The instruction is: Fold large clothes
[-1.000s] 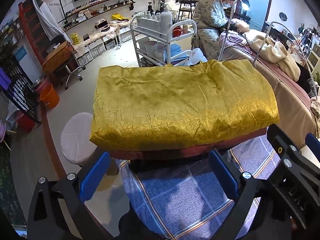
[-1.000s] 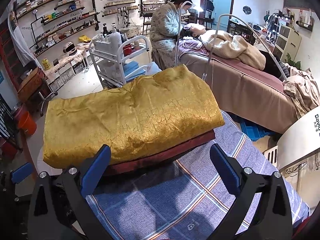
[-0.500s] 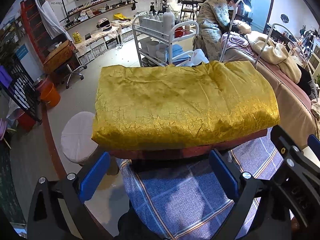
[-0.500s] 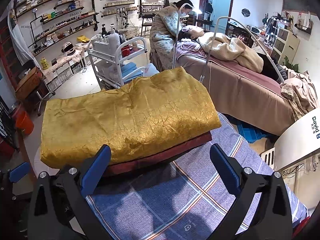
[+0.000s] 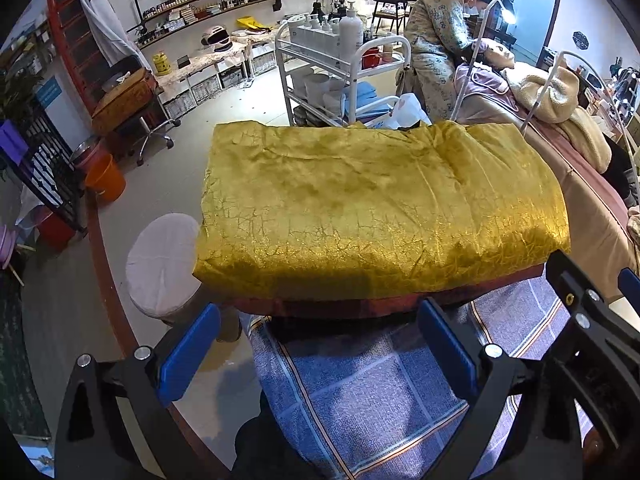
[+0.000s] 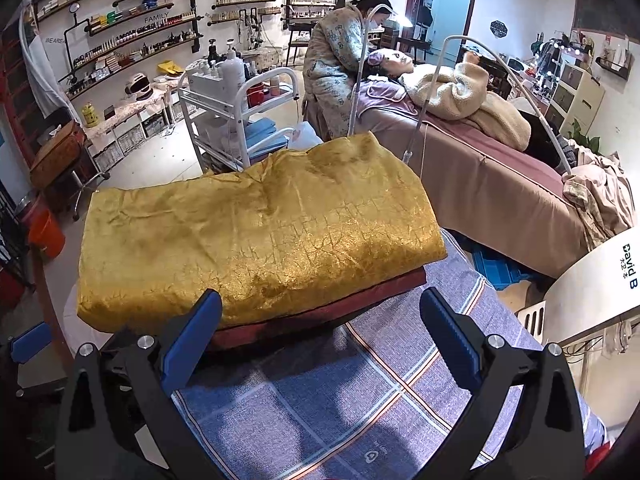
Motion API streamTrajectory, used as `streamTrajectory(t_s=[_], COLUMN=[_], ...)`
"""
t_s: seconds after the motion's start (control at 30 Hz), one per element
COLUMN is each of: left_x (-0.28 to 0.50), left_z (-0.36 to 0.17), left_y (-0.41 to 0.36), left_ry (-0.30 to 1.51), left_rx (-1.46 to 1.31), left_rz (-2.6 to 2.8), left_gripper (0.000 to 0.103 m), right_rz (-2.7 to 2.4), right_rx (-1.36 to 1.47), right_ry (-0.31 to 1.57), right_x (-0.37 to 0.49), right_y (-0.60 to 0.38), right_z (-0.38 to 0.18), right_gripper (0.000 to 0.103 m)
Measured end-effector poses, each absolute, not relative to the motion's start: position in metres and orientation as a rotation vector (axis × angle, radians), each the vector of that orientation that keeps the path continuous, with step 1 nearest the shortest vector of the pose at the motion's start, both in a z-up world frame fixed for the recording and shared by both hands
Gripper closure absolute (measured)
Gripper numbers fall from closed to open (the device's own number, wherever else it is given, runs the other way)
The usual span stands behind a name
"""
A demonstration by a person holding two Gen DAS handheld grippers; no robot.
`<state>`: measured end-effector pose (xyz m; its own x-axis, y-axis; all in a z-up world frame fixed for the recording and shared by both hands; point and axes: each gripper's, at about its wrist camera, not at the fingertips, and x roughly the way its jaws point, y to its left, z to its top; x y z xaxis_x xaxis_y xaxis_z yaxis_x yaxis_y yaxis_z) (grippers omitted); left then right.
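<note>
Both grippers spread wide, holding nothing, folded gold quilt parked just ahead.

Up close the left gripper (image 5: 320, 354) and right gripper (image 6: 320, 342) hang side by side over the blue plaid sheet (image 6: 360, 392), blue pads well apart and touching no fabric, both aimed forward and a bit down. Just past the fingertips sits the gold quilt (image 5: 376, 216), folded into a thick block with a dark red layer (image 6: 320, 314) under it. Farther back there's a white trolley (image 5: 344, 68).
</note>
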<state>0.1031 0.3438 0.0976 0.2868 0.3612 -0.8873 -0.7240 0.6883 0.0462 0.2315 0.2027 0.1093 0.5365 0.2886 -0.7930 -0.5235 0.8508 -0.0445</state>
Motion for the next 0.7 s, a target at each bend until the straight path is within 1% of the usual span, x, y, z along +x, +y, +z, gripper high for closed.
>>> streamTrajectory(t_s=[0.2, 0.43, 0.57, 0.7], left_x=[0.107, 0.112, 0.117, 0.117], left_z=[0.094, 0.1, 0.101, 0.104], left_y=[0.366, 0.381, 0.385, 0.396], left_ry=[1.09, 1.087, 1.072, 1.047], left_rx=[-0.454, -0.433, -0.385, -0.443], left_rz=[0.784, 0.849, 0.881, 0.894], left_gripper=[0.006, 0.006, 0.006, 0.006], right_rz=[0.483, 0.48, 0.439, 0.392], right_rx=[-0.337, -0.313, -0.348, -0.416], right_ry=[0.935, 1.077, 1.018, 0.993], right_x=[0.243, 0.261, 0.26, 0.263], right_y=[0.228, 0.245, 0.251, 0.261], right_z=[0.109, 0.104, 0.105, 0.101], right_gripper=[0.005, 0.006, 0.006, 0.006])
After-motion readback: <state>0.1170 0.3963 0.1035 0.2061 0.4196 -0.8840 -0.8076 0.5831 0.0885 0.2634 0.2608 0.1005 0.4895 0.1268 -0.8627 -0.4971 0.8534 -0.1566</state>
